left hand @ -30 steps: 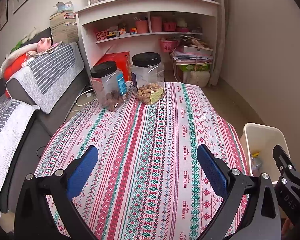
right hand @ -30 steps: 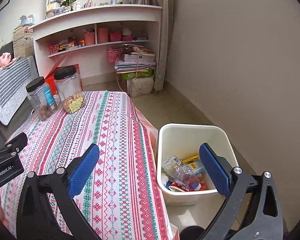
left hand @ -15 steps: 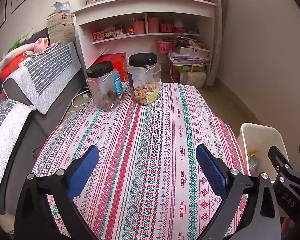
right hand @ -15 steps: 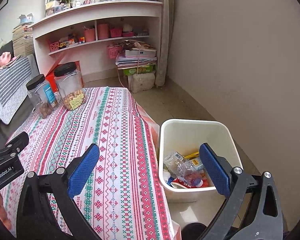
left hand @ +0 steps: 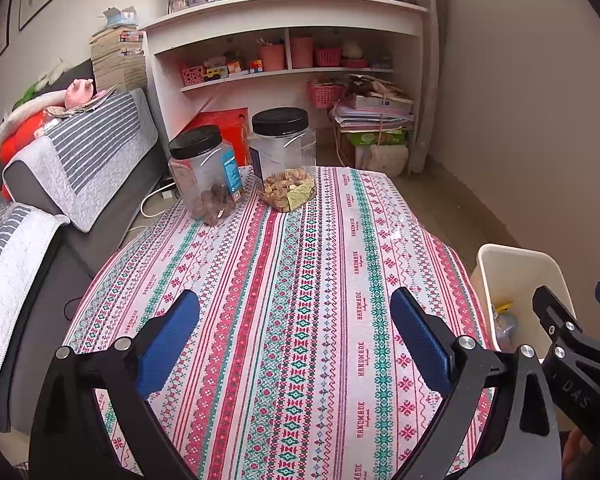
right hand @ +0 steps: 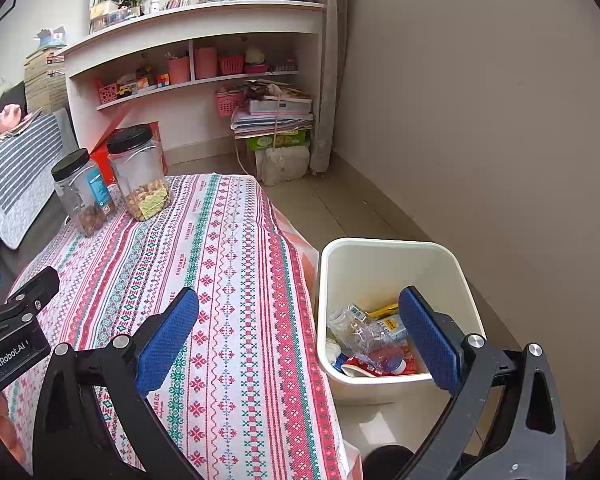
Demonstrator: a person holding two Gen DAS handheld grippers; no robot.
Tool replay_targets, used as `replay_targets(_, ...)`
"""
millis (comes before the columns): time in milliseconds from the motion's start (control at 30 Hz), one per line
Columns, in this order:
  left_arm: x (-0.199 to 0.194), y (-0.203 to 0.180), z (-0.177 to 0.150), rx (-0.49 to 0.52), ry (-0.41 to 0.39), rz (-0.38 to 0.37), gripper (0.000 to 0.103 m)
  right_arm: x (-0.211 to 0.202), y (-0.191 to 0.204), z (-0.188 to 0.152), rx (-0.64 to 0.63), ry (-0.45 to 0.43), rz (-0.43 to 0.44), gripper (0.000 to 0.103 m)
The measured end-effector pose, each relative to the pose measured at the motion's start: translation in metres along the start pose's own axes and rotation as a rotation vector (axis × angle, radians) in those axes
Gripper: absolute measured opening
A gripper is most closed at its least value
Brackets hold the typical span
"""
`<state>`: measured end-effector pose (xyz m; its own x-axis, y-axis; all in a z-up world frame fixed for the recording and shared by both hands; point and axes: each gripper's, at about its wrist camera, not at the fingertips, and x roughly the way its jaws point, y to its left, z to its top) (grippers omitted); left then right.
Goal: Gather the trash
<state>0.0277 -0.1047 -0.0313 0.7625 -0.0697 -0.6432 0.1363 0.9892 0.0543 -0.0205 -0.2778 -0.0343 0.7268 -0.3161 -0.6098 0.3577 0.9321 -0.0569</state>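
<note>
A white trash bin (right hand: 448, 264) stands on the floor right of the table and holds a crushed clear bottle (right hand: 364, 336), wrappers and a red packet. In the left wrist view the bin (left hand: 512, 268) shows at the right edge. My right gripper (right hand: 298, 336) is open and empty, spanning the table's right edge and the bin. My left gripper (left hand: 296, 340) is open and empty above the patterned tablecloth (left hand: 300, 264). No loose trash lies on the cloth.
Two clear jars with black lids, one with nuts (left hand: 284, 164) and one with a blue label (left hand: 206, 176), stand at the table's far end. A grey sofa (left hand: 60, 184) runs along the left. White shelves (left hand: 284, 40) and stacked papers (left hand: 376, 116) line the back wall.
Both grippers have drawn back and risen slightly, so the table and bin look a little farther away. Both stay open and empty.
</note>
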Motion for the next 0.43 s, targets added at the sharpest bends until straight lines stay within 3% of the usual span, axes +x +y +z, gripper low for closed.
replay_targets(433, 0.0002, -0.0023, 0.0013, -0.010, 0.027, -0.014, 0.094, -0.0003, -0.0021, 0.0003, 0.004, -0.001, -0.004, 0.096)
